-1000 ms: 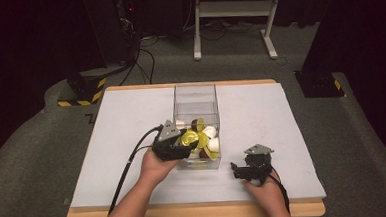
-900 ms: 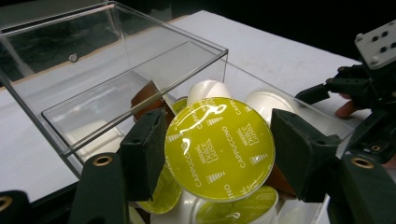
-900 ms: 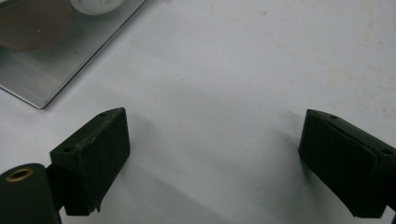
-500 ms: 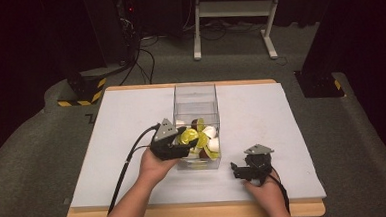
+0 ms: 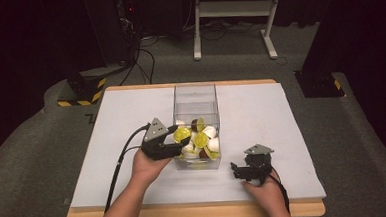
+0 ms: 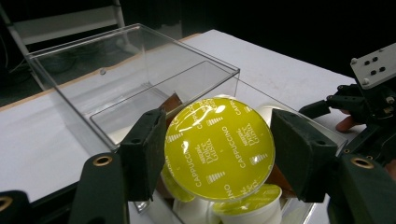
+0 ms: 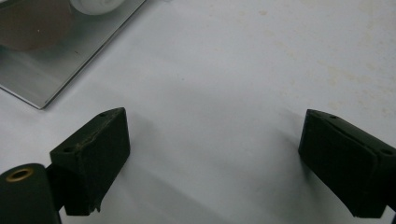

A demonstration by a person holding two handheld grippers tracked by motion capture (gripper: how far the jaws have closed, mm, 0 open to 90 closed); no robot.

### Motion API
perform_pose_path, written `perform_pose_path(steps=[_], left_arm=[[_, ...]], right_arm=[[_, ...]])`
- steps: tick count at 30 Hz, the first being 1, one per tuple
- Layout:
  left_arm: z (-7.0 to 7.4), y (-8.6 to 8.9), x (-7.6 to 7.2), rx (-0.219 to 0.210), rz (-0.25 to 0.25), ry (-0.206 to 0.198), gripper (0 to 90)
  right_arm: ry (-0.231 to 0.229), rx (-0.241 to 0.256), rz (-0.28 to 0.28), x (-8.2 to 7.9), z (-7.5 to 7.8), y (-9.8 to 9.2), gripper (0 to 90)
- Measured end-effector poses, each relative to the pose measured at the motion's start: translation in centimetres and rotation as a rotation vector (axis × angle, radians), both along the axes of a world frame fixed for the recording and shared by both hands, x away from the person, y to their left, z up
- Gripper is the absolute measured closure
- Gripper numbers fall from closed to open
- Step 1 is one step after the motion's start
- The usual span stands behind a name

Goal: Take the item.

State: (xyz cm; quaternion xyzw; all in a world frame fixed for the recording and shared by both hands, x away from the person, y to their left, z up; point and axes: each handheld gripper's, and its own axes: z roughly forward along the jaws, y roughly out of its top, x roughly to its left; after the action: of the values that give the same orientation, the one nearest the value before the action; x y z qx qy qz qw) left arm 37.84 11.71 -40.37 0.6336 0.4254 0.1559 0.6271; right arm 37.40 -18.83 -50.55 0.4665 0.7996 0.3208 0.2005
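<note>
The left gripper [image 5: 176, 137], raised at the clear box [image 5: 194, 96], pinches a yellow-lidded capsule [image 6: 219, 148] above the capsules inside, while the right gripper [image 5: 236, 170] rests spread wide on the white table [image 5: 261, 110] amid a dark, cable-strewn room.

A desk [image 5: 107, 143] with a white top and a pale wooden edge is carrying the work. A clear plastic box [image 5: 195, 96] is standing directly on it, near the middle. To the right of the box and nearer the person, the right claw [image 5: 240, 170] is resting on the white surface.
</note>
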Motion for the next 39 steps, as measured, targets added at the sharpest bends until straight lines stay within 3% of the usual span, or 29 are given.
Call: perform_pose_path(steps=[22, 39], left_arm=[[0.6, 6.4, -0.5, 0.009, 0.102, -0.017, 38.0], [-1.1, 10.6, -1.2, 0.029, 0.188, 0.015, 38.0]], right_arm=[[0.003, 0.002, -0.003, 0.0, 0.0, 0.0, 8.8], [0.0, -0.001, -0.001, 0.0, 0.0, 0.0, 8.7]])
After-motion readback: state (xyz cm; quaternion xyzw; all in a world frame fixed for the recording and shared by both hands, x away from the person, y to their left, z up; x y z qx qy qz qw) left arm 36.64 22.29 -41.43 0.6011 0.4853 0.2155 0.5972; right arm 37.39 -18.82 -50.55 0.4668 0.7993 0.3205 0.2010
